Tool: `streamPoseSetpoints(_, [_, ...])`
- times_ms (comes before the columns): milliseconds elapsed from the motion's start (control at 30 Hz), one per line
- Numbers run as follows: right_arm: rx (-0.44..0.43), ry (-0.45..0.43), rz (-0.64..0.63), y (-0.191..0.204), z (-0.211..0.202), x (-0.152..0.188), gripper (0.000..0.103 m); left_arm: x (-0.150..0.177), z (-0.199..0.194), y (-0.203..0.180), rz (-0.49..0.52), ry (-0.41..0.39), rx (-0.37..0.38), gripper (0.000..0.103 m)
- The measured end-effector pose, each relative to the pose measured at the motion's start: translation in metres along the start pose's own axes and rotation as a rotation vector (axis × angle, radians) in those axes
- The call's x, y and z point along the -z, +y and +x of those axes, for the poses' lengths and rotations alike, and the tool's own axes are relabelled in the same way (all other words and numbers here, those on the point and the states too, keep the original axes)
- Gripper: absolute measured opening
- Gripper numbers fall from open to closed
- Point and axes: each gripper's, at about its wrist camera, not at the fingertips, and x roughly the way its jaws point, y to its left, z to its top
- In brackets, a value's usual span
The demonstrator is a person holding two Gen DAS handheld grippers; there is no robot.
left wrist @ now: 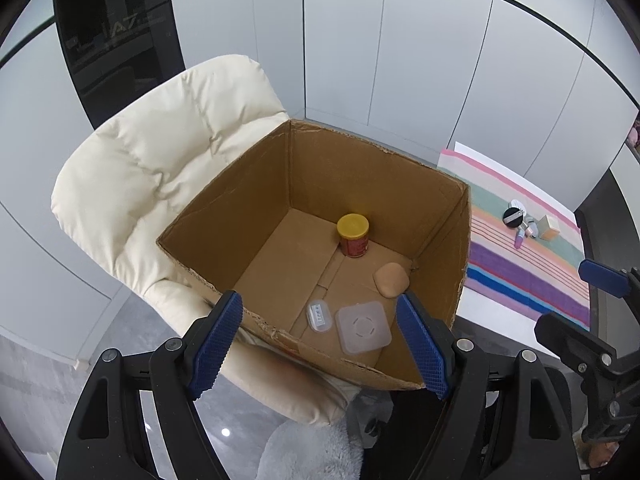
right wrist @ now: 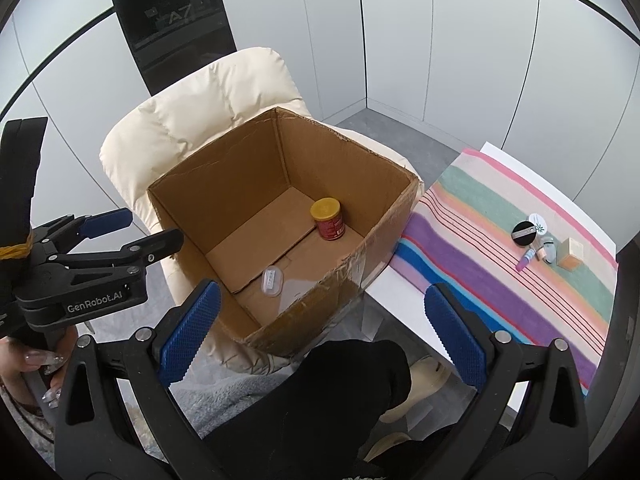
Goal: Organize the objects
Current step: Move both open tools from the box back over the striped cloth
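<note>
Cardboard box (left wrist: pixel 248 200) sits on a cream padded chair (left wrist: pixel 140 168), centre of both frames. Inside, on the box floor: a red can with yellow lid (left wrist: pixel 353 236) upright toward the far side; a tan rounded pad (left wrist: pixel 391 279) near the right wall; a square translucent lid (left wrist: pixel 363 327) and a small clear oval case (left wrist: pixel 319 316) side by side at the near edge. From the right wrist view only the can (right wrist: pixel 329 218) and the oval case (right wrist: pixel 272 281) show; the rest is hidden by the near wall.

Striped cloth (right wrist: pixel 480 272) covers the tabletop at right of frame. Remaining on it, clustered upper right: a black round compact (right wrist: pixel 524 233), a white round disc (right wrist: pixel 537 220), a purple tube (right wrist: pixel 526 260), a small clear item, and a tan cube-shaped box (right wrist: pixel 571 253).

Left tool (left wrist: pixel 320 344) spread wide, holding nothing, poised above the box's near edge. Right tool (right wrist: pixel 320 340) also wide and vacant, hanging over the gap between box and tabletop.

Judgement: roughly half done. Four items boxed, about five left on the cloth.
</note>
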Motion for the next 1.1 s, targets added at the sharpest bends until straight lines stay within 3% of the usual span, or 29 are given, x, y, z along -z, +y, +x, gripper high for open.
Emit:
streamPoseSetpoints(267, [0.011,-0.018,0.006,-0.003,-0.009,0.005,0.103,0.001,0.001,-0.008,0.029,0.0,-0.015,0.081])
streamPoseSetpoints(533, [0.047,-0.035,0.083,-0.031,-0.019,0.011,0.103,-0.002,0.008,-0.019,0.049,0.011,0.001,0.081])
streamPoseSetpoints(1100, [0.186,-0.062,0.245,-0.11,-0.065,0.045,0.103,-0.012,0.013,-0.116,0.224,0.011,0.121,0.081])
